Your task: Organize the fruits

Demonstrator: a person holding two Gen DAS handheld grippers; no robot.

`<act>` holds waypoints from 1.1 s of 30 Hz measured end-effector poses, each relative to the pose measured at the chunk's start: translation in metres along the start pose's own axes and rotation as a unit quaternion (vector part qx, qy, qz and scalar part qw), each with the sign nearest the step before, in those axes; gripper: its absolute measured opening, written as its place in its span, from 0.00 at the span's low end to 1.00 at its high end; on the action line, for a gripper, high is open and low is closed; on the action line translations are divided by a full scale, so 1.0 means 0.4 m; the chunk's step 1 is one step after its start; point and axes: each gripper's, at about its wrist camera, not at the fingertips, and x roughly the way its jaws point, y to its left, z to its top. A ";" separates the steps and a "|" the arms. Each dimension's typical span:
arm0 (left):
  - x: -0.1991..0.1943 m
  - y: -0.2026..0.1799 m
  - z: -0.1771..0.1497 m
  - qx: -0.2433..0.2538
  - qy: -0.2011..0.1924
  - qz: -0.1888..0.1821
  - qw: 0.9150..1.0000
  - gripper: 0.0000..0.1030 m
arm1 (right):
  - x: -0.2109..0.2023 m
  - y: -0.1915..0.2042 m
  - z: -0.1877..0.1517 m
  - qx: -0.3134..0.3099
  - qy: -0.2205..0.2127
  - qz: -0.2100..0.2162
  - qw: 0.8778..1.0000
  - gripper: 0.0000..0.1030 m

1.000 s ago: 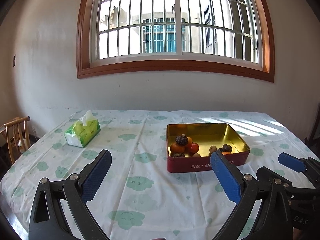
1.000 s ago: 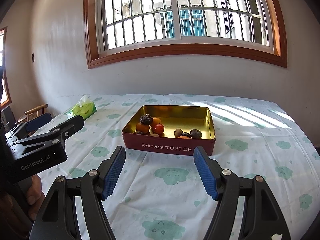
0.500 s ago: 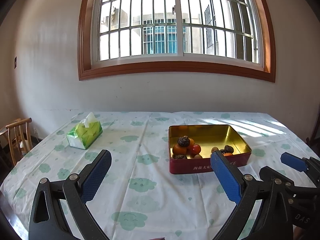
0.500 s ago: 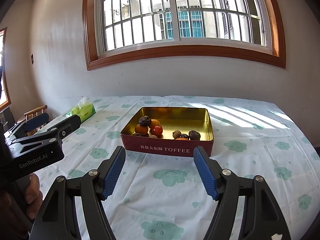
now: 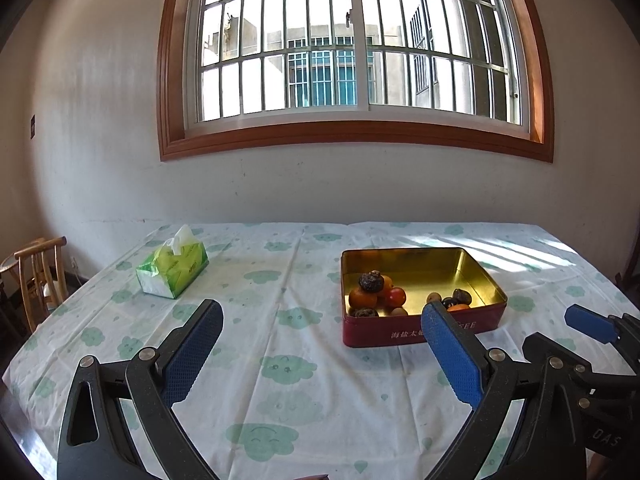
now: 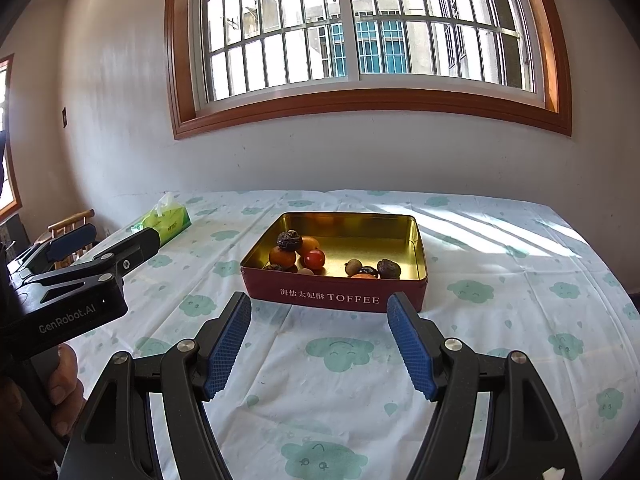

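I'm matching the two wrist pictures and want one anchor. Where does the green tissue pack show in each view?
Left wrist view: the green tissue pack lies left of centre on the tablecloth, well left of the red toffee tin.
Right wrist view: the green tissue pack sits far left, just beyond the left gripper, up and left of the tin.
Shared landmark: the barred window above the table.

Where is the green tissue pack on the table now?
The green tissue pack lies on the table's far left part, left of the red toffee tin, in both wrist views.
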 end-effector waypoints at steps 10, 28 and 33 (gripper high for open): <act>0.002 0.003 -0.001 -0.001 0.001 0.000 1.000 0.96 | 0.002 -0.005 -0.010 0.001 0.003 0.001 1.000 0.66; 0.032 -0.006 -0.008 0.012 0.018 -0.009 1.000 0.96 | 0.024 -0.035 -0.020 0.006 0.014 -0.003 1.000 0.66; 0.075 -0.016 0.003 0.005 0.034 -0.012 0.999 0.96 | 0.059 -0.074 -0.029 0.002 0.030 -0.011 0.999 0.66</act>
